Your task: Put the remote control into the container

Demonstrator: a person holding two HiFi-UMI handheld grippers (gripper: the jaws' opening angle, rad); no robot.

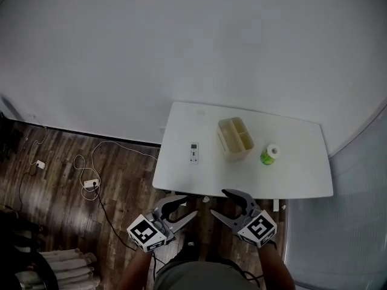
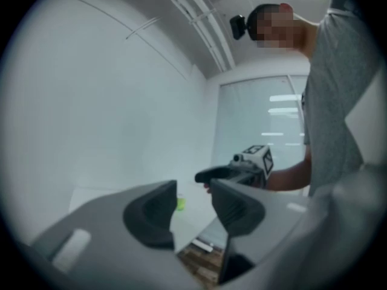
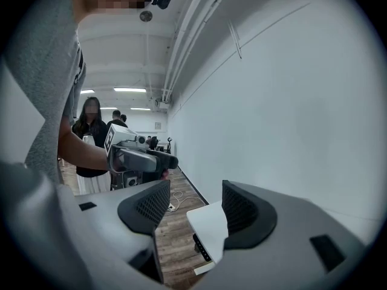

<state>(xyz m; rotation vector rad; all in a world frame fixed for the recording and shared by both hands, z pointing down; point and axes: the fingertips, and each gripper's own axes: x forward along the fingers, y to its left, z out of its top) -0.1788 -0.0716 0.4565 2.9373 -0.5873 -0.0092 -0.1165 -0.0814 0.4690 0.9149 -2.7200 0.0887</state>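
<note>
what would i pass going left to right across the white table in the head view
remote control → container → green and white object

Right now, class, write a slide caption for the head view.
The left gripper and right gripper poised before a white table bearing remote, container and roll.

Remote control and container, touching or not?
Apart. The head view shows a strip of bare table between the remote control and the container.
</note>
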